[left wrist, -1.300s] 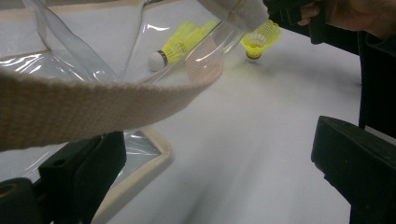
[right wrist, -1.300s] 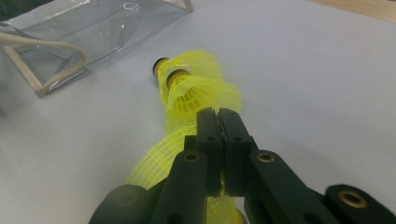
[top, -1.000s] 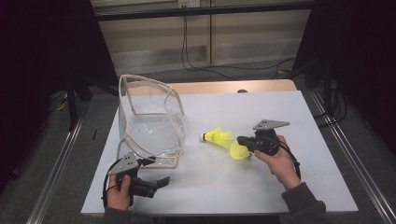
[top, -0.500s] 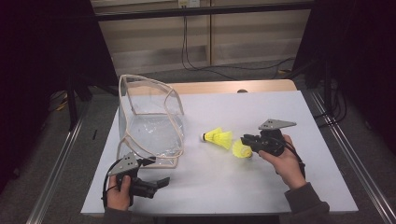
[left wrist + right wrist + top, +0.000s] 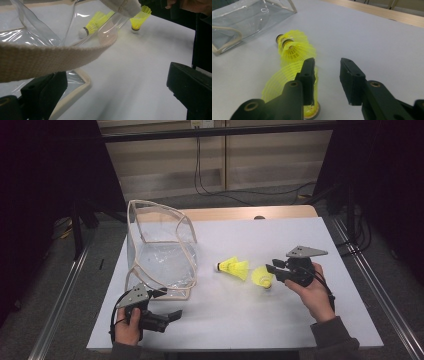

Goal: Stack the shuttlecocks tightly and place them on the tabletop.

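Your right gripper (image 5: pixel 274 273) (jaws just opening, nothing between them) sits beside the upright yellow shuttlecock (image 5: pixel 262 277), right of the clear bag (image 5: pixel 160 255) on the tabletop (image 5: pixel 280 320). Your left gripper (image 5: pixel 170 316) gapes below the bag. No legible writing.

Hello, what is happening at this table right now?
A person works at a white table with a gripper in each hand. The right gripper has just been opening its jaws beside a yellow shuttlecock standing on its cork; nothing is between them. A second shuttlecock lies on its side nearby. The left gripper rests open near a clear bag with beige trim, holding nothing.
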`<state>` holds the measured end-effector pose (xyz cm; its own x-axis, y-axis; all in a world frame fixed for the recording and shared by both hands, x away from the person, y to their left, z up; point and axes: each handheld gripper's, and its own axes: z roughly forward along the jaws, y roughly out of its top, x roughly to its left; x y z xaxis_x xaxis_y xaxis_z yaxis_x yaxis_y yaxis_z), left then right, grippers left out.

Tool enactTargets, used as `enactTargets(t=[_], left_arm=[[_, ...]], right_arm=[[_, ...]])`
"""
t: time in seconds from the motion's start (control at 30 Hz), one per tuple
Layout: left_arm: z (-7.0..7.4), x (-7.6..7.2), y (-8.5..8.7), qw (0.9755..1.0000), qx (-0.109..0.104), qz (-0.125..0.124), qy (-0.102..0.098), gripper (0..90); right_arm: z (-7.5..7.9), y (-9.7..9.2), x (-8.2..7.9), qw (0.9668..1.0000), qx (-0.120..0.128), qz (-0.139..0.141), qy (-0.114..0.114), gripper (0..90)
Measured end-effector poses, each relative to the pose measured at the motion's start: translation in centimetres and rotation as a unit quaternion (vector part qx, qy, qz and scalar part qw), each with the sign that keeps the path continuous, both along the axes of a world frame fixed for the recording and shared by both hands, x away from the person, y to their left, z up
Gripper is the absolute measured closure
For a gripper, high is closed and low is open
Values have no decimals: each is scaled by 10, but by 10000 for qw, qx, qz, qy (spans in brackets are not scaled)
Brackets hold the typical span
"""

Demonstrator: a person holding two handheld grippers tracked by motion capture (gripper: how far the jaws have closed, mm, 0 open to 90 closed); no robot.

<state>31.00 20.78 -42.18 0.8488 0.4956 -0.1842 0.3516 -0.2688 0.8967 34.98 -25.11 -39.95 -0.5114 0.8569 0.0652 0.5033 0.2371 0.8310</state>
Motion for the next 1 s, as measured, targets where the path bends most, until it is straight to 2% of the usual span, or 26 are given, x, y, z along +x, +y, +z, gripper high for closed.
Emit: enactTargets(t=[0.3, 0.4, 0.6, 0.63, 0.7, 1.0], left_arm=[[-1, 0, -1, 10000, -7, -14, 2, 33], [-1, 0, -1, 10000, -5, -15, 7, 33], [-1, 0, -1, 10000, -14, -12, 16, 33], [-1, 0, -1, 10000, -4, -14, 13, 33], [-1, 0, -1, 10000, -16, -15, 13, 33], [-1, 0, -1, 10000, -23, -16, 20, 33]], right_arm=[[3, -7, 0, 9996, -124, -163, -169, 621], [3, -6, 0, 9993, -251, -196, -207, 620], [2, -8, 0, 9988, -377, -132, -267, 770], [2, -9, 0, 9986, -427, -122, -273, 835], [1, -9, 0, 9987, -438, -10, -249, 895], [-4, -10, 0, 9990, -427, 106, -80, 900]])
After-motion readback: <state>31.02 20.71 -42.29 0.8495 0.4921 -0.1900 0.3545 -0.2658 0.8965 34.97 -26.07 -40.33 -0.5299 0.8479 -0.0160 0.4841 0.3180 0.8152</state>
